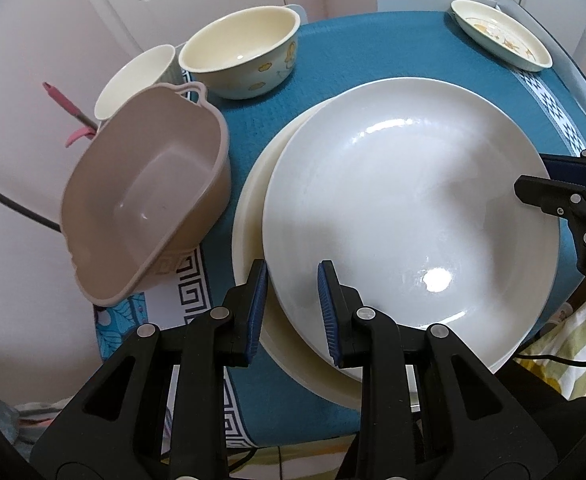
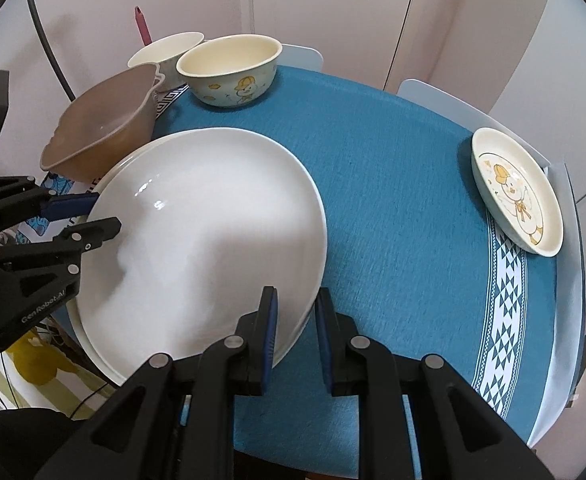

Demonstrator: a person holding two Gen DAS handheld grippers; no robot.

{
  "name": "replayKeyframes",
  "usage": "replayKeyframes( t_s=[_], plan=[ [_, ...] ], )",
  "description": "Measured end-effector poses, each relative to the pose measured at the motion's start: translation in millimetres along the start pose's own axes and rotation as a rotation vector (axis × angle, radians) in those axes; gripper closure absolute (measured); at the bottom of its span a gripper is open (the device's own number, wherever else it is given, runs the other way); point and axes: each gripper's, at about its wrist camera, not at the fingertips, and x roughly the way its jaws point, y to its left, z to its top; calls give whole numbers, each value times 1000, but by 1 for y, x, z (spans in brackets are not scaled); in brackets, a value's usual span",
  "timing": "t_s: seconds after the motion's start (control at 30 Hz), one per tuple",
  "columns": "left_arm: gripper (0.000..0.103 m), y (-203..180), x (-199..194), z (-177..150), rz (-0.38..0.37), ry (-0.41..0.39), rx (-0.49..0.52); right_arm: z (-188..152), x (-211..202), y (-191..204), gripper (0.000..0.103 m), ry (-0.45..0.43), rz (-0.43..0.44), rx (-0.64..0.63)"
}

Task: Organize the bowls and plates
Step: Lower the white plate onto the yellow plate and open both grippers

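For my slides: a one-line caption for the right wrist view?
Both grippers clamp opposite rims of a white plate over the blue tablecloth.

Black fingers [image 1: 245, 312], blue ribbed pads [image 2: 270, 332]

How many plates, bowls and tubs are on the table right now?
Plates: 3 – white plate, cream plate beneath it, duck plate
Bowls: 2 – duck bowl, white bowl
Tubs: 1 – beige tub
Total: 6

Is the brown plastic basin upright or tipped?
Tipped: the brown plastic basin leans over the table edge, its opening tilted toward the white plate.
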Motion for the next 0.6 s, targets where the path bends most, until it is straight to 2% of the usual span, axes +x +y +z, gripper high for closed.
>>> replayKeyframes(
  t_s=[0.23,0.6],
  plan=[
    [80,-4,-5,-2,65,-11,13,1,-1,1,86,-9,11,-14],
    [80,3,-7,-4,32,-13,-30,4,-1,2,85,-11,13,-34]
  ],
)
